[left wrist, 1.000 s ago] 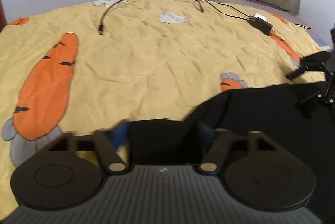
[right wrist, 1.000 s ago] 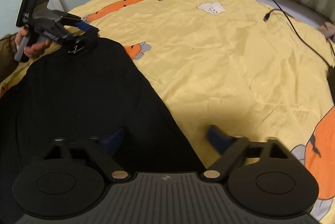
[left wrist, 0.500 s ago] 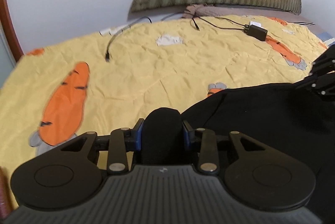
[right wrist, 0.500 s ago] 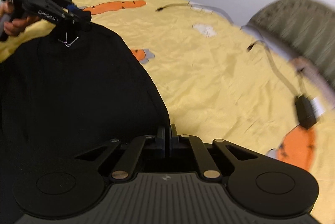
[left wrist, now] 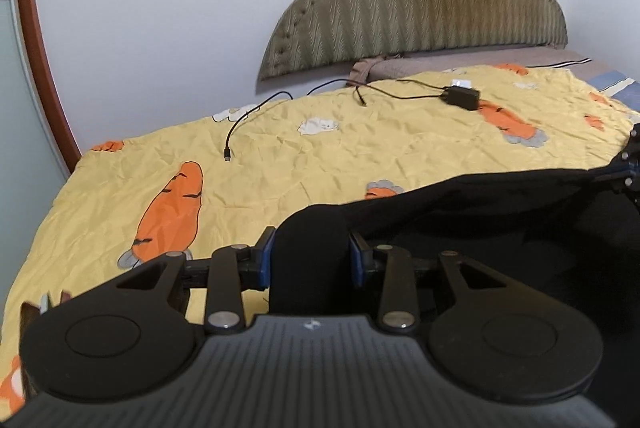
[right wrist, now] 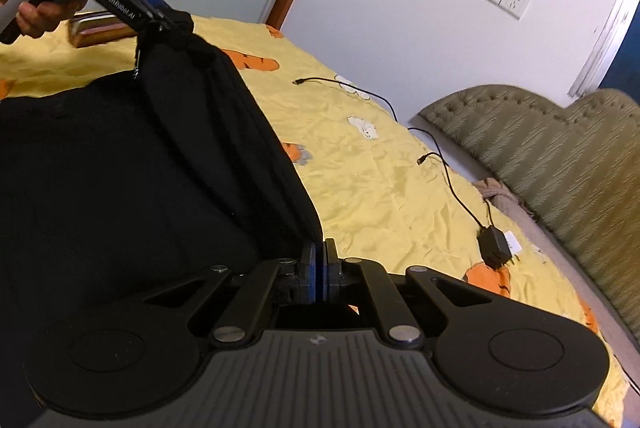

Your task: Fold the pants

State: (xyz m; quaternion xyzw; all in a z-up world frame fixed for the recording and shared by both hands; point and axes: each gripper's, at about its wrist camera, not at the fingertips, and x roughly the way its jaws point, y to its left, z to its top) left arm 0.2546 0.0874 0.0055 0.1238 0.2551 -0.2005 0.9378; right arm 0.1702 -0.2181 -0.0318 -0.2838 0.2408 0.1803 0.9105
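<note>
The black pants (left wrist: 500, 228) hang stretched between my two grippers above the yellow bedspread (left wrist: 320, 155). My left gripper (left wrist: 310, 252) is shut on a thick bunch of the black fabric at one corner. My right gripper (right wrist: 319, 260) is shut on the pants' edge (right wrist: 256, 147) at the other corner. In the right wrist view the left gripper (right wrist: 160, 15) shows at upper left, held by a hand and lifting the cloth. The right gripper shows at the far right edge of the left wrist view (left wrist: 628, 167).
A black charger (left wrist: 460, 95) with loose cables (left wrist: 240, 123) lies on the far part of the bedspread. A padded olive headboard (left wrist: 420, 7) stands against the wall. A brown box (right wrist: 100, 27) sits on the bed behind the left gripper.
Both grippers closed on the pants and lifted them off the bed; the fabric now hangs taut between them and the views tilt upward.
</note>
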